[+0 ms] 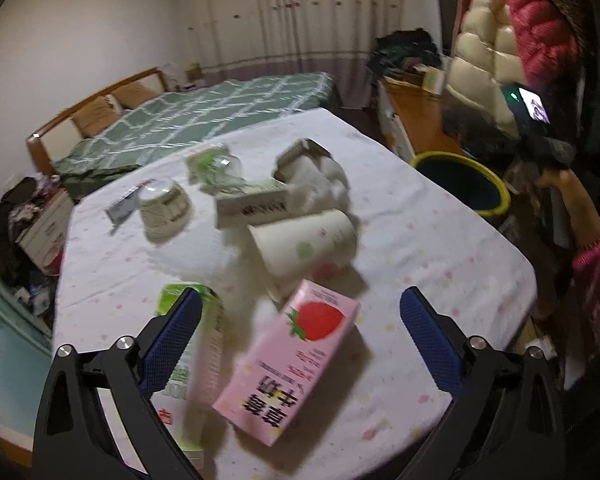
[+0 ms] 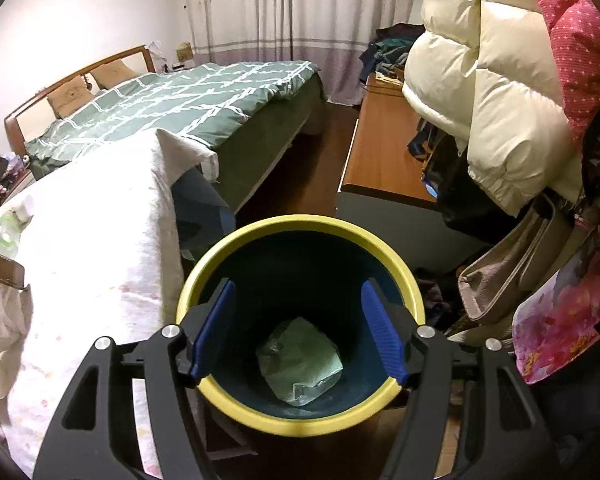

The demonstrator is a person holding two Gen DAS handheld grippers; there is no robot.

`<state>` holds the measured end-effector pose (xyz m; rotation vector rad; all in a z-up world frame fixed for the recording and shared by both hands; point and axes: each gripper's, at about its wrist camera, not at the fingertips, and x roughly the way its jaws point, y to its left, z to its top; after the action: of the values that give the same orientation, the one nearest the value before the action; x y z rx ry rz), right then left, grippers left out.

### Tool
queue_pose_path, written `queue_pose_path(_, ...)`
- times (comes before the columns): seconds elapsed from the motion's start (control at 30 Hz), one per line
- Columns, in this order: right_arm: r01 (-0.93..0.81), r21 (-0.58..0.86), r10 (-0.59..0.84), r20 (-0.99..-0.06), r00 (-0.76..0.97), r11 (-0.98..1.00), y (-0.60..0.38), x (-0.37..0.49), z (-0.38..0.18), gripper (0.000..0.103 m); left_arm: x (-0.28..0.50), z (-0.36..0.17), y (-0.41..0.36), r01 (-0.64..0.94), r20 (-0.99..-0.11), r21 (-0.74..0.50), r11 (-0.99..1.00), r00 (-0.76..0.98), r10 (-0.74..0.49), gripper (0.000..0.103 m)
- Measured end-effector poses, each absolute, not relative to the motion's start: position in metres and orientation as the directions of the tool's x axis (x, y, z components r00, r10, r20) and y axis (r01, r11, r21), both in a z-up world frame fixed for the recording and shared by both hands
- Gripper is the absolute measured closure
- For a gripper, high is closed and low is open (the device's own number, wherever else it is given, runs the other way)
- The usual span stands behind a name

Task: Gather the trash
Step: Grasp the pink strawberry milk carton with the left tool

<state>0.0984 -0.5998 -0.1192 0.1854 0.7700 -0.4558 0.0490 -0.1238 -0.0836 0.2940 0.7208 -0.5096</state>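
On the floral-clothed table [image 1: 420,240], scattered cartons (bin [image 2: 300,420] alongside), both grippers [image 1: 300,320] [image 2: 298,328] spread, empty.

We see a bedroom with white walls [image 2: 80,8], a bed [image 2: 188,100] under a green checked cover, long pale curtains [image 2: 300,8], and a dark wooden floor [image 2: 324,148].

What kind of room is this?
It looks like a bedroom: there is a bed with a green checked cover, long curtains behind it, and puffy coats hanging at the side.
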Motion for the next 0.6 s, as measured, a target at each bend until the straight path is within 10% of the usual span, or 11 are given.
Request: queue_pose_path(0.6,0.431,0.032,-0.281,-0.714,0.641,0.902,-0.595,0.101,-0.125,0.04,0.066,-0.137,-0.146,0.683,-0.817,0.07,0.727,0.458,-0.351,0.025)
